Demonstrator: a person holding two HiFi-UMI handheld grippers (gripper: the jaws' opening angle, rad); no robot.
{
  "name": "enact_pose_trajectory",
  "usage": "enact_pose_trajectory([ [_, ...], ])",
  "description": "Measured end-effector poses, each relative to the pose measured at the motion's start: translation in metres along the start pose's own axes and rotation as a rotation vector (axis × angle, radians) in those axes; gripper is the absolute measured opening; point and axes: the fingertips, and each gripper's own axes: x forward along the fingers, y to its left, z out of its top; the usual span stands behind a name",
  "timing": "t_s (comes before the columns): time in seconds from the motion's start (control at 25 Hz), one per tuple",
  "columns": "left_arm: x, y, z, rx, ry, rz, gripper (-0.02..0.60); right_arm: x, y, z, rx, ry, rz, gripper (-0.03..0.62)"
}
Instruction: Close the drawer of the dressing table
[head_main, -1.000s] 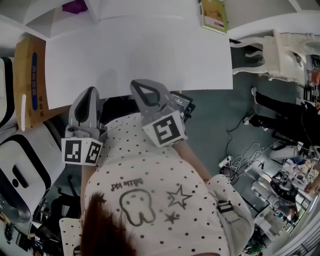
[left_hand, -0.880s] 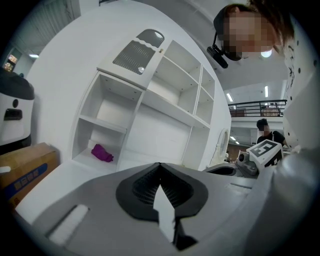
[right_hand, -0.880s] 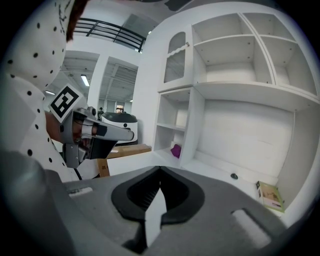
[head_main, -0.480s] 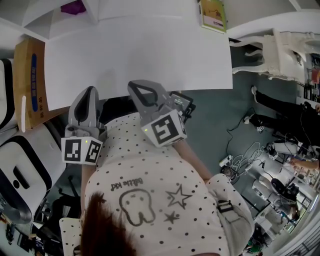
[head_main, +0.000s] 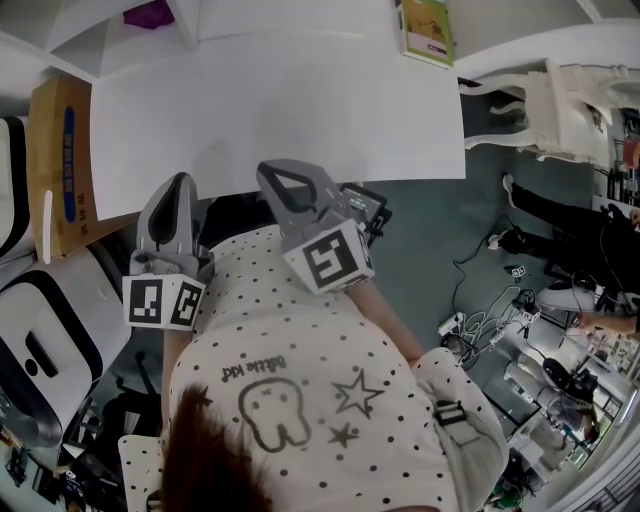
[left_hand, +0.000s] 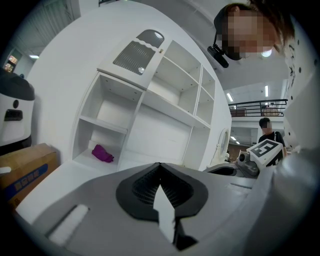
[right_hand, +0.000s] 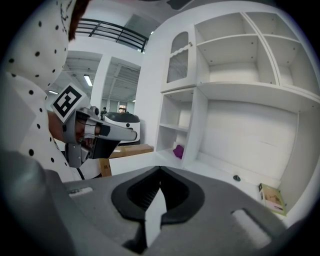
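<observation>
Both pinched closed and empty, our left claw (head_main: 178, 188) and right claw (head_main: 278, 176) hover at the tabletop (head_main: 300, 110) edge. No drawer shows; next we find its front and push.

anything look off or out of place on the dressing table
Nothing looks spilled, broken or askew. A small book lies at the back right of the dressing table top, and a crumpled purple item sits loose in the lower left cubby.

dressing table (head_main: 280, 110) — smooth matt white | box (head_main: 48, 130) — brown cardboard | shirt (head_main: 300, 380) — dotted cloth
</observation>
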Motion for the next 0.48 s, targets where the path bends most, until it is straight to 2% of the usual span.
enact_pose_trajectory([
  [0.48, -0.0024, 0.0018, 0.0005, -0.002, -0.009, 0.006, 0.003, 0.0018, 0.0024, 0.0010, -0.017, 0.004, 0.014, -0.003],
])
